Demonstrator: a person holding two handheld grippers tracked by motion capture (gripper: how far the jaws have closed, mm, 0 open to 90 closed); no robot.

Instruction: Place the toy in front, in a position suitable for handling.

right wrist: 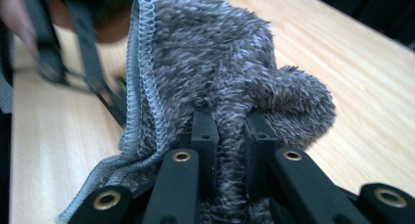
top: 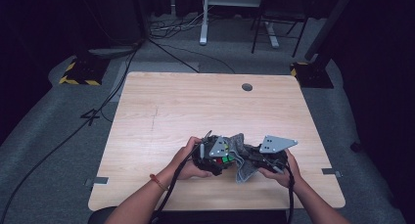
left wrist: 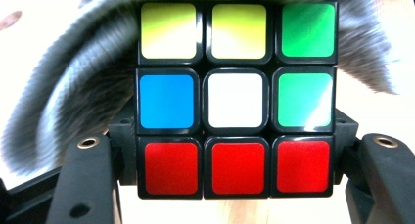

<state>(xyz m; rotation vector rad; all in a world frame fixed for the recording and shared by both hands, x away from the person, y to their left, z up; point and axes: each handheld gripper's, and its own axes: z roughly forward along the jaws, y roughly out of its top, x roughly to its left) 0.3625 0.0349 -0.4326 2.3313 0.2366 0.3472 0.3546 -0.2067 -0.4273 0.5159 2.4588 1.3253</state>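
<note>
The wooden surface (top: 161, 116) carries both hands near its front edge. A grey fleecy cloth (top: 242, 158) hangs bunched between them, draped over the top of the cube. The left tongs (left wrist: 235, 165) clench a puzzle cube (left wrist: 237, 99), its red bottom row level with the jaws. The right tongs (right wrist: 234, 136) pinch a fold of the cloth tight, just beside the cube.

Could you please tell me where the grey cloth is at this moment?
In the high view the grey cloth hangs over the table's near edge, pinched by the right tool and draped against the puzzle cube that the left tool clamps.
</note>
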